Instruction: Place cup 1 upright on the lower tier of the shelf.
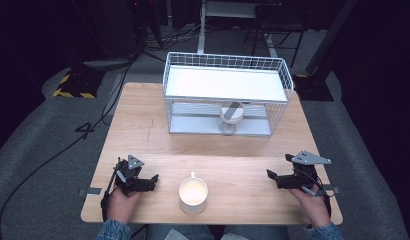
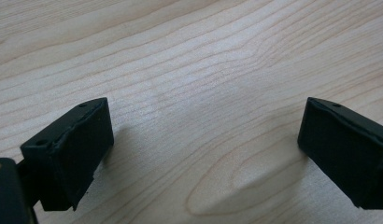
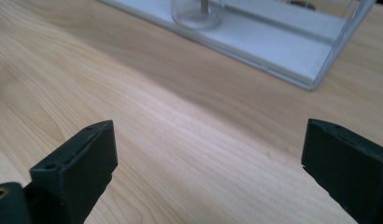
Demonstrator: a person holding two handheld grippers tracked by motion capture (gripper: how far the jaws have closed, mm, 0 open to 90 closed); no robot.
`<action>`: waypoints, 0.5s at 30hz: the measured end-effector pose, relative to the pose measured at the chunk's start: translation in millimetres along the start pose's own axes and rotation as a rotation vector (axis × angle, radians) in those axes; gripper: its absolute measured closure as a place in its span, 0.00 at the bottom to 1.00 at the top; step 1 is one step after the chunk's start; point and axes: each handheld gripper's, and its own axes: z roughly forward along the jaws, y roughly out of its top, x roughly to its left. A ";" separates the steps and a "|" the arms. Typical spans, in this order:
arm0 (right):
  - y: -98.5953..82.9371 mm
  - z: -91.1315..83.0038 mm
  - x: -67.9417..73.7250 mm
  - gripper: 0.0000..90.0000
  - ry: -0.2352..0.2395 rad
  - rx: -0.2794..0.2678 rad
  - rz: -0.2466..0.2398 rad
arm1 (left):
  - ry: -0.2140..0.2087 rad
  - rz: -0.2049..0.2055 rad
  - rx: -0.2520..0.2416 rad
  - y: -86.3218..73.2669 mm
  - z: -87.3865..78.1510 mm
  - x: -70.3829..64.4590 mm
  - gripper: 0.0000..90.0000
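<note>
Closest to the camera in the high view, a white mug [image 1: 193, 195] stands upright on the wooden surface [image 1: 143, 130] near its front edge, handle turned toward the far side. It is empty and sits between the two grippers, apart from both.

Left gripper [image 1: 152, 180] rests low at the front left, held in the person's left hand [image 1: 124, 201], pointing toward the mug. Its fingers [image 2: 70, 154] are spread wide and released, with bare wood between them.

Right gripper [image 1: 271, 174] rests at the front right, held in the person's right hand [image 1: 313, 202], pointing inward. Its fingers [image 3: 77, 168] are likewise spread and released, gripping nothing.

At the far side of the surface stands a white wire rack [image 1: 228, 95] with two shelves. A glass goblet [image 1: 231, 116] stands upright on the lower shelf, near its middle.
</note>
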 end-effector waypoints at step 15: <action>-29.7 18.2 -8.4 0.05 -0.051 0.139 0.062 | 0.002 -0.002 -0.001 -0.1 -0.1 -0.4 0.05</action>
